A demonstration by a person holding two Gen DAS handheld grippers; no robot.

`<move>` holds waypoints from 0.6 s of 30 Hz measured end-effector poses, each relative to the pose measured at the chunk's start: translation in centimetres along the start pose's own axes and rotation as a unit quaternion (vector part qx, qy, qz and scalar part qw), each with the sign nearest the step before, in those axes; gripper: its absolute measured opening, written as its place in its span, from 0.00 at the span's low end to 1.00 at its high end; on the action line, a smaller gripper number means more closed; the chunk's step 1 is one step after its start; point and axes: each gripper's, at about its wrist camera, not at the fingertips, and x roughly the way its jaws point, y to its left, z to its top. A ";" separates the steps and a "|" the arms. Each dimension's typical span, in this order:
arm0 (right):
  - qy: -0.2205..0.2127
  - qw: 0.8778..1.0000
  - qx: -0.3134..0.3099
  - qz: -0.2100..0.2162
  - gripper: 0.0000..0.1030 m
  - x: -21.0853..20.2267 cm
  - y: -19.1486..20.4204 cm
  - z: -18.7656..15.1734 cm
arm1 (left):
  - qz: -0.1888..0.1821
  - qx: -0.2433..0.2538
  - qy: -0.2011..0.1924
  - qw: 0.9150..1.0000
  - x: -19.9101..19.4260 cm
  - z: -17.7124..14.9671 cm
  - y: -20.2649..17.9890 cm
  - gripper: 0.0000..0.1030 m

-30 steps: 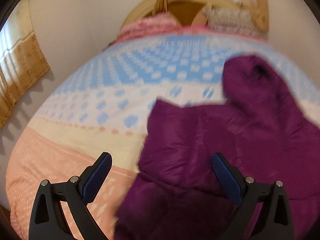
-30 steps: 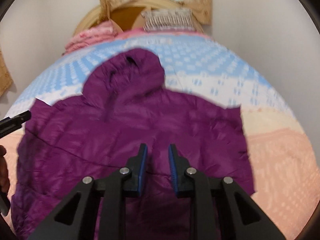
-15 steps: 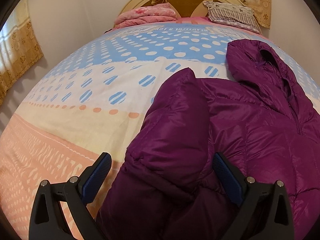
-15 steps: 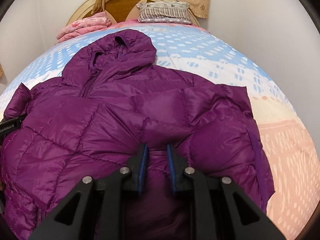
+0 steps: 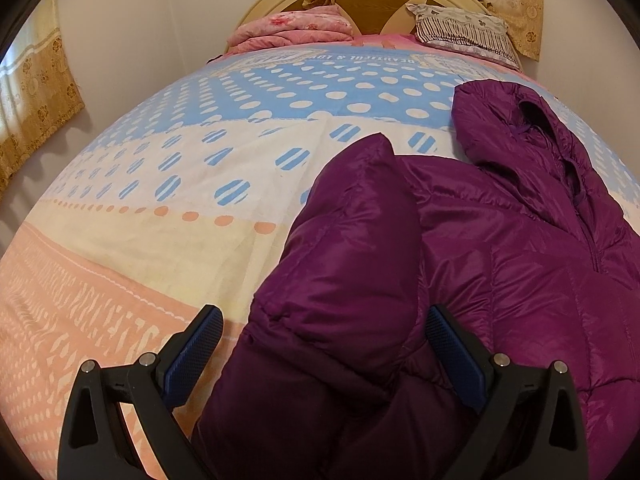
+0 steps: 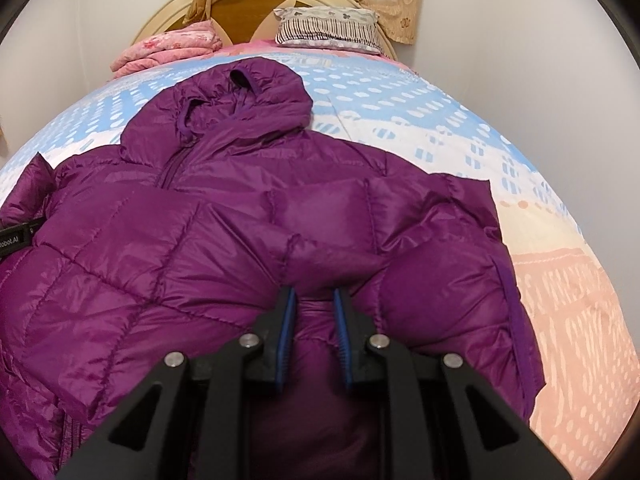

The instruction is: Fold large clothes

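A purple hooded puffer jacket (image 6: 240, 232) lies front up on the bed, hood (image 6: 248, 96) toward the headboard. My right gripper (image 6: 314, 304) is shut on a fold of the jacket near its lower middle. In the left wrist view the jacket (image 5: 500, 272) fills the right side, and its left sleeve (image 5: 352, 248) bulges up between the wide-open jaws of my left gripper (image 5: 320, 328), which is not closed on it. The left gripper's edge (image 6: 16, 238) shows at the far left of the right wrist view.
The bed (image 5: 200, 184) has a blue, white and peach dotted cover. A folded pink blanket (image 5: 296, 28) and a striped pillow (image 5: 460, 32) lie by the round headboard (image 6: 248, 8). Curtains (image 5: 36, 92) hang at the left, and walls are close on both sides.
Both grippers dropped close to the jacket during the last second. The right gripper closed on a fold of the jacket. The left sleeve now bulges between the open left jaws.
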 end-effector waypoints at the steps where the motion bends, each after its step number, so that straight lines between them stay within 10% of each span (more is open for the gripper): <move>1: 0.000 1.000 0.000 0.000 0.21 0.0 0.0 0.0 | 0.000 0.000 0.000 1.000 0.0 0.0 0.0 0.98; 8: 0.014 1.000 0.000 0.011 0.22 -0.2 -0.2 0.5 | 0.010 0.016 0.006 1.000 -1.5 1.0 0.1 0.98; 14: -0.021 0.998 0.037 0.045 0.25 -3.8 -2.8 4.9 | -0.044 0.014 -0.082 0.996 -7.6 5.9 0.8 0.98; 18: -0.013 0.997 0.052 0.059 0.31 -0.8 -2.5 7.4 | -0.016 0.016 -0.058 0.998 -3.4 7.5 -0.4 0.98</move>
